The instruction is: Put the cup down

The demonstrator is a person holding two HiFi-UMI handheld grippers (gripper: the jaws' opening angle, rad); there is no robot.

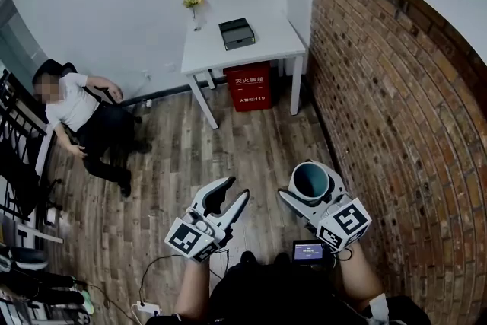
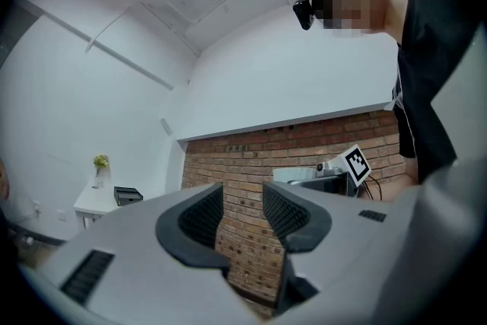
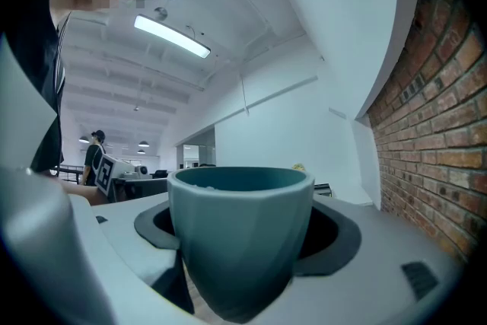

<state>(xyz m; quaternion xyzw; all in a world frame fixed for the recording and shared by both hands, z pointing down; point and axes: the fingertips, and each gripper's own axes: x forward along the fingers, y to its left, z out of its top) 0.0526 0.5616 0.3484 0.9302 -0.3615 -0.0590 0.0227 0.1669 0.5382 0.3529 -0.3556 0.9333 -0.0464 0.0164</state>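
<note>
Entry: cup in grip, not set down.

Right gripper (image 1: 307, 192): jaws spread wide and clamped on the cup (image 3: 240, 240), one pad on each side of its body. The cup is teal, upright and mouth up. From my feed I see only the dark inside of it; contents cannot be made out. It hangs in the jaws above the wooden floor (image 1: 251, 156) and rests on no surface.

Left gripper (image 1: 237, 187): just to the left of the right one and at about the same height. Its jaws stand apart with nothing between them; its own view shows only brick through the gap.

Surroundings, reckoned from the right gripper:
- Brick wall (image 1: 380, 87) runs close along its right side.
- White table (image 1: 266, 42) is well ahead, across the floor, against the far wall.
- On the table: a black box (image 1: 237, 33), and a small vase with yellow flowers (image 1: 193, 5) at the far left corner.
- A red box (image 1: 249, 86) stands under the table.
- A seated person (image 1: 84, 114) is far off to the left and ahead.
</note>
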